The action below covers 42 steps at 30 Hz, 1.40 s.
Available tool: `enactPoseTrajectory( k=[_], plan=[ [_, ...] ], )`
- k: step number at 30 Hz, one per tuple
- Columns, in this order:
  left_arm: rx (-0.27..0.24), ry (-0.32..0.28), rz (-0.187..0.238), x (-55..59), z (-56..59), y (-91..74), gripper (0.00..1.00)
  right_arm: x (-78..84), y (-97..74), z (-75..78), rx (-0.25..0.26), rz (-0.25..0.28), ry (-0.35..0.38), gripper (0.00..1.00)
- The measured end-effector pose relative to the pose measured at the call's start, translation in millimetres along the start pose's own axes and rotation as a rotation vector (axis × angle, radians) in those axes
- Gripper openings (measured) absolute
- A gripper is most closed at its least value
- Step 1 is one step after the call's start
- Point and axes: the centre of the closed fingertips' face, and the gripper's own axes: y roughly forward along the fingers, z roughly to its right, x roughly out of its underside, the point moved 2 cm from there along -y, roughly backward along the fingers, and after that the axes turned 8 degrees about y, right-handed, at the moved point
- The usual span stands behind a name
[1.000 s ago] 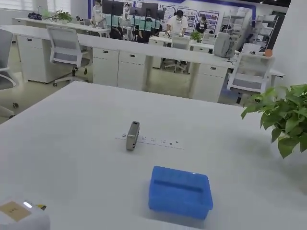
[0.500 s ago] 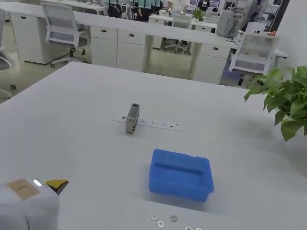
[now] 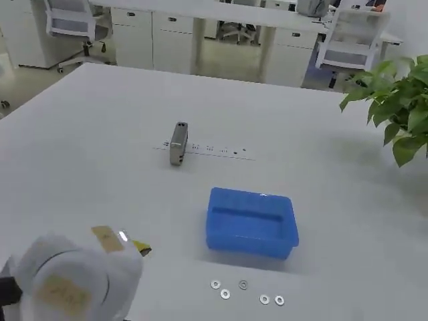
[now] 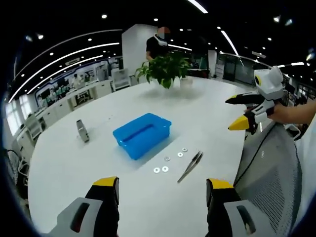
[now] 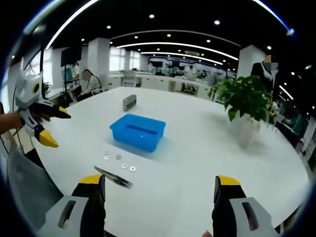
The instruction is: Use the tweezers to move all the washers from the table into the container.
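Several small metal washers (image 3: 243,285) lie on the white table (image 3: 100,134) just in front of the blue container (image 3: 251,223). The tweezers (image 4: 190,167) lie on the table near the washers (image 4: 168,163), and the right gripper view has the same tweezers (image 5: 113,177) beside the washers (image 5: 118,163). My left gripper (image 3: 142,249) is at the lower left, open and holding nothing (image 4: 163,197). My right gripper (image 5: 159,192) is open too, above the table's near edge. Each gripper appears in the other's view (image 4: 233,112) (image 5: 54,127).
A small silver box (image 3: 178,142) stands behind the container on a strip of table sockets (image 3: 214,148). A potted plant (image 3: 401,100) is at the right. Office desks and chairs (image 3: 70,20) are beyond the table's far edge.
The head camera has tilted down, bringing the washers into view. The left gripper has come further into the picture from the lower left corner.
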Motion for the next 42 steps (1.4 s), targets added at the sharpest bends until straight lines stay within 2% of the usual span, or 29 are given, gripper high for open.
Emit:
enactPoseTrajectory(
  k=[2,3,5,9,12,13,15,17,20,22,23,26,28,32,34,35,37,39,42],
  plan=[
    [0.043,0.037,-0.021,1.2,2.7,9.6,0.65,0.4,0.3,0.6,0.006,-0.004,-0.009,0.90],
    [0.085,0.057,-0.041,3.7,6.5,15.6,0.63,0.4,0.3,1.1,0.010,-0.003,-0.011,0.90],
    [0.138,0.069,-0.063,6.3,11.1,25.5,0.60,-0.7,-0.4,4.0,0.034,0.005,-0.013,0.90],
    [0.190,0.102,-0.080,7.4,15.6,41.0,0.52,-2.2,-1.1,6.8,0.053,0.019,-0.013,0.90],
    [0.261,0.147,-0.123,14.0,22.2,53.5,0.43,-3.2,-0.8,7.8,0.058,0.026,-0.011,0.89],
    [0.280,0.161,-0.136,16.0,24.3,56.1,0.37,-3.4,-0.3,8.0,0.061,0.027,-0.018,0.89],
    [0.275,0.161,-0.135,16.7,23.8,66.1,0.34,-3.3,-0.4,6.6,0.067,0.029,-0.039,0.89],
    [0.312,0.171,-0.165,21.4,27.2,72.6,0.32,-2.9,0.1,4.4,0.067,0.025,-0.063,0.89],
    [0.330,0.203,-0.172,25.1,29.0,81.9,0.28,-1.8,0.6,3.2,0.062,0.019,-0.080,0.88],
    [0.322,0.208,-0.160,25.9,28.6,89.1,0.32,-2.6,0.3,3.1,0.058,0.025,-0.078,0.87],
    [0.341,0.213,-0.166,26.9,30.5,91.3,0.31,-3.0,0.1,3.1,0.057,0.028,-0.075,0.87],
    [0.344,0.229,-0.161,26.3,30.8,97.3,0.27,-3.1,-0.3,4.1,0.062,0.029,-0.071,0.88],
    [0.362,0.245,-0.169,28.1,31.7,102.0,0.22,-3.3,-0.5,4.1,0.063,0.030,-0.071,0.88],
    [0.398,0.279,-0.204,36.9,35.3,111.6,0.19,-2.1,0.6,1.8,0.060,0.024,-0.091,0.88],
    [0.409,0.304,-0.219,41.4,36.4,114.1,0.17,-2.1,0.7,0.4,0.058,0.025,-0.102,0.88],
    [0.395,0.318,-0.203,38.8,34.3,113.4,0.15,-2.1,0.8,0.2,0.057,0.025,-0.108,0.88],
    [0.411,0.318,-0.211,38.2,36.0,112.5,0.12,-2.0,0.7,0.9,0.062,0.024,-0.111,0.88],
    [0.416,0.364,-0.210,38.4,38.1,112.1,0.13,-2.4,0.7,0.9,0.060,0.026,-0.106,0.88],
    [0.412,0.401,-0.212,39.0,39.6,112.2,0.07,-2.0,0.6,1.4,0.062,0.024,-0.106,0.88]
  ],
)
